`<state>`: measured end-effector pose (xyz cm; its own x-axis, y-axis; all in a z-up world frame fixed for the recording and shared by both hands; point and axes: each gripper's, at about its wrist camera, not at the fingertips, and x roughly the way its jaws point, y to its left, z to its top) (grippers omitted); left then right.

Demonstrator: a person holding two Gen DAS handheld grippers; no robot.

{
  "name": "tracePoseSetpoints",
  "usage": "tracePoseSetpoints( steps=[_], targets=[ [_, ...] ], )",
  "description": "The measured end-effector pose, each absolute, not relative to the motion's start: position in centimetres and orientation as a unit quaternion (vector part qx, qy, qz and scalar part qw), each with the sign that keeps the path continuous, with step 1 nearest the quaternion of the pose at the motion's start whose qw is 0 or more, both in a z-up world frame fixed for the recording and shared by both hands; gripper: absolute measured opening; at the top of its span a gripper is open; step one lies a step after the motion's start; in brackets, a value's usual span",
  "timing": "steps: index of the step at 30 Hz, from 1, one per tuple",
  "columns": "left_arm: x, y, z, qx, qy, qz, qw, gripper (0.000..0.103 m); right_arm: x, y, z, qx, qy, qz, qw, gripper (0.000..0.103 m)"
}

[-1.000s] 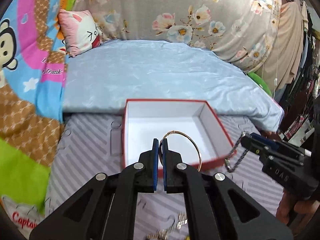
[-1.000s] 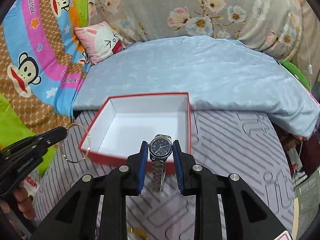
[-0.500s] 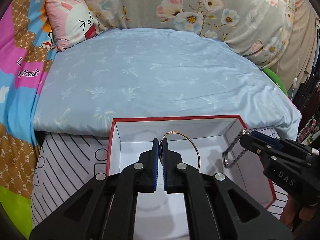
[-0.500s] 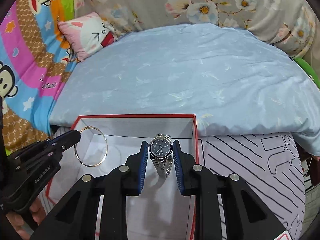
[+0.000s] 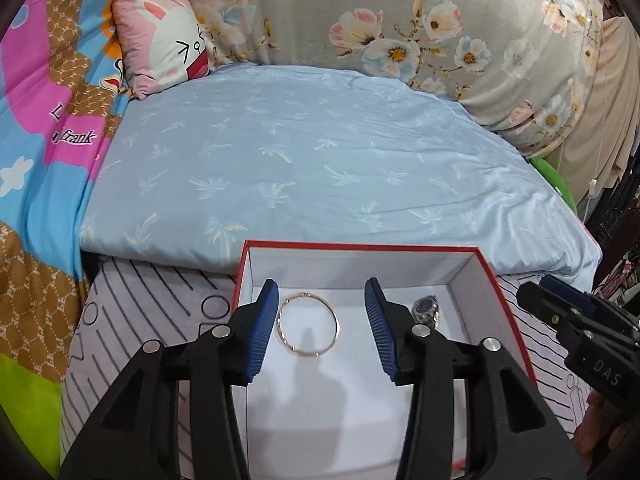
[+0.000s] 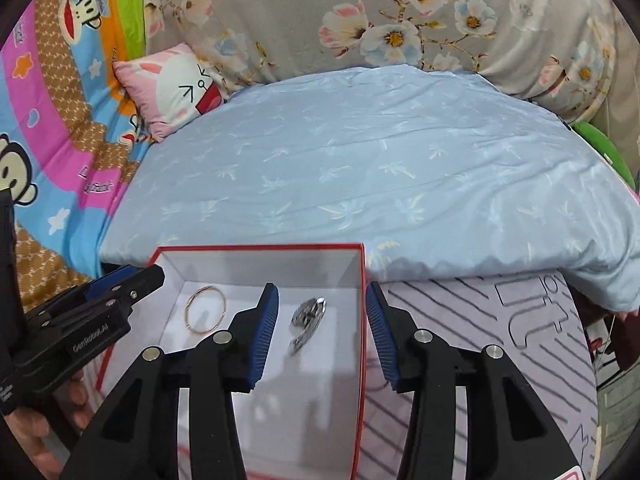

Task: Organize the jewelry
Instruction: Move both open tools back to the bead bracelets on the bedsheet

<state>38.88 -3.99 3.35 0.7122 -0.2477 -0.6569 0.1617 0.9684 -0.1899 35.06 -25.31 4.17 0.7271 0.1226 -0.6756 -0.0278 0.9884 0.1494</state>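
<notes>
Left wrist view, bangle (image 5: 308, 326) and watch (image 5: 426, 309) inside red box (image 5: 360, 247), jaws apart.

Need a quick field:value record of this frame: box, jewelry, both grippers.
box: red box, white inside, open, on striped mat
bangle: gold bangle flat on box floor, left part
watch: silver watch on box floor, right of bangle, apart from it
left gripper: left gripper open, holds nothing, above bangle
right gripper: right gripper open, holds nothing, above watch and the box's right wall
backdrop: light blue bedsheet beyond box
</notes>
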Motion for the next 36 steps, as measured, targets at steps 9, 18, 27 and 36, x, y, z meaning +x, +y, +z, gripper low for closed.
tracePoseSetpoints(
  steps=[9,18,27,36],
  targets=[
    [29.8,-2.8,4.6,-0.023,0.352,-0.103,0.93,0.043,25.0,-24.1,3.8,0.044,0.371,0.042,0.926,0.048],
    [22.0,-1.4,1.9,-0.025,0.381,-0.099,0.919,0.043,16.6,-22.6,1.1,0.058,0.401,0.054,0.913,0.048],
    [17.4,0.5,-2.9,-0.039,0.431,-0.066,0.899,0.043,12.3,-21.6,-2.4,0.074,0.433,0.046,0.897,0.048],
    [15.6,0.7,-4.7,-0.038,0.446,-0.073,0.891,0.043,10.9,-21.0,-3.6,0.073,0.441,0.039,0.894,0.048]
  ],
)
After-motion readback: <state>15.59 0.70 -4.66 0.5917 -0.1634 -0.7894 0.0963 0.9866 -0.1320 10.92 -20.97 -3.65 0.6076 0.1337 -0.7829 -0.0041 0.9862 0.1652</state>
